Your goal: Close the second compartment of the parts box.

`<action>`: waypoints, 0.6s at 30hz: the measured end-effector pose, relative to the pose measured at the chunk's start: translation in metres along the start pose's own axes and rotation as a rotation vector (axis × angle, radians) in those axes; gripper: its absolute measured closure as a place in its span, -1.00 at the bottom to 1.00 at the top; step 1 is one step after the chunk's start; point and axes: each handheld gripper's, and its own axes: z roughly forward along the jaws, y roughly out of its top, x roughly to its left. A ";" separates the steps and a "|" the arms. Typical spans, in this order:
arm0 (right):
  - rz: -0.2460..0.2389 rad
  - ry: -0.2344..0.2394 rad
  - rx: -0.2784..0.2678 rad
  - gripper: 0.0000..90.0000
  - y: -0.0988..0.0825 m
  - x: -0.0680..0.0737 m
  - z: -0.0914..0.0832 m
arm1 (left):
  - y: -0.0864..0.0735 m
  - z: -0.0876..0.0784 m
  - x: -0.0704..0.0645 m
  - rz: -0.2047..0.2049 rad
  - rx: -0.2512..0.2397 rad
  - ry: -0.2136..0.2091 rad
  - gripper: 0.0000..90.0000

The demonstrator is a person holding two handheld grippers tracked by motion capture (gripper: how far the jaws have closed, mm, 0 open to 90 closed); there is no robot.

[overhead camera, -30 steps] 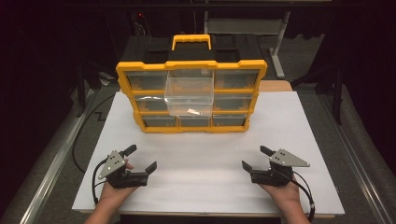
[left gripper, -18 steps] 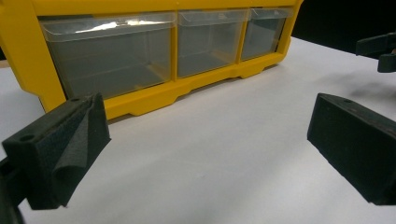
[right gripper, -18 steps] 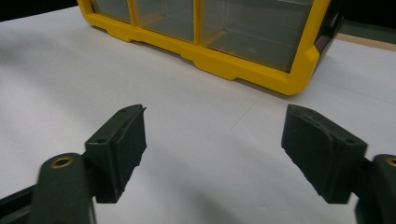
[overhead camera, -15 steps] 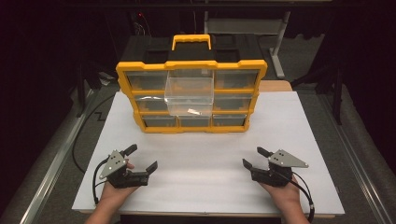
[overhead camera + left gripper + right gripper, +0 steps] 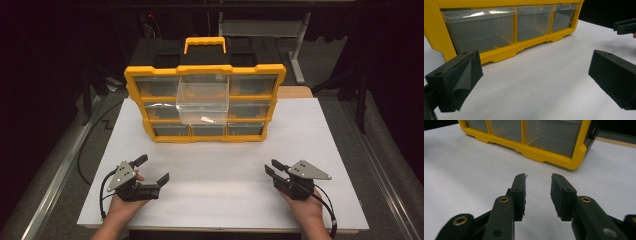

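Yellow organiser case (image 5: 205, 102) stands upright at the far side of the white table (image 5: 220, 195), black top and yellow carry handle (image 5: 205, 44) up. Its front shows a grid of clear plastic drawers. The middle drawer of the top row (image 5: 203, 102) is pulled well out toward the person; a small pale item lies on its floor, too small to identify. The other drawers sit flush in the frame.

Left gripper (image 5: 152, 170) rests low over the near left part of the table, held in the person's left hand (image 5: 120, 207). Jaws stand wide apart, nothing between them. In the left gripper view, the bottom row of drawers (image 5: 534, 21) lies ahead, well apart from the jaws.

Right gripper (image 5: 271, 167) sits over the near right part of the table, in the right hand (image 5: 305, 210). Its jaws have just been closing; a narrow gap remains between them, bare table showing through, nothing gripped. The right gripper view puts the organiser's lower corner (image 5: 576, 157) ahead of the tips, not touching.

Both grippers well short of the organiser, pointing roughly toward it.
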 end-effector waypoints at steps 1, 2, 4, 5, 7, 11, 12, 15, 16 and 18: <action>-0.004 -0.001 0.000 0.58 0.000 0.000 0.000 | 0.000 0.000 0.000 0.000 0.000 -0.001 -0.99; -0.002 -0.003 0.000 0.62 0.001 0.000 -0.001 | 0.000 0.000 0.000 0.001 -0.002 -0.003 -0.99; 0.005 -0.009 -0.002 0.70 0.001 -0.001 -0.002 | 0.000 0.000 0.000 0.001 -0.003 -0.003 -0.99; 0.006 -0.008 -0.005 0.75 0.001 -0.001 -0.002 | 0.000 0.000 0.000 0.000 -0.003 -0.003 -0.99; 0.002 -0.011 -0.002 0.83 0.001 -0.001 -0.002 | 0.000 0.000 0.000 0.003 -0.001 -0.003 -0.99; 0.002 -0.008 0.001 0.97 0.001 -0.001 -0.002 | 0.000 -0.001 0.001 -0.002 -0.008 0.001 -0.99; 0.002 -0.009 0.004 1.00 0.002 0.000 -0.003 | 0.000 -0.001 0.001 -0.001 -0.006 0.000 -0.99; 0.002 -0.008 0.009 1.00 0.002 0.000 -0.003 | 0.000 0.000 0.000 0.001 -0.003 -0.003 -0.99; 0.002 -0.004 0.006 1.00 0.003 0.001 -0.003 | 0.000 0.000 0.000 0.001 -0.003 -0.005 -0.99; 0.001 0.002 0.003 1.00 0.004 0.002 -0.003 | 0.000 0.000 0.000 0.002 -0.005 -0.006 -0.99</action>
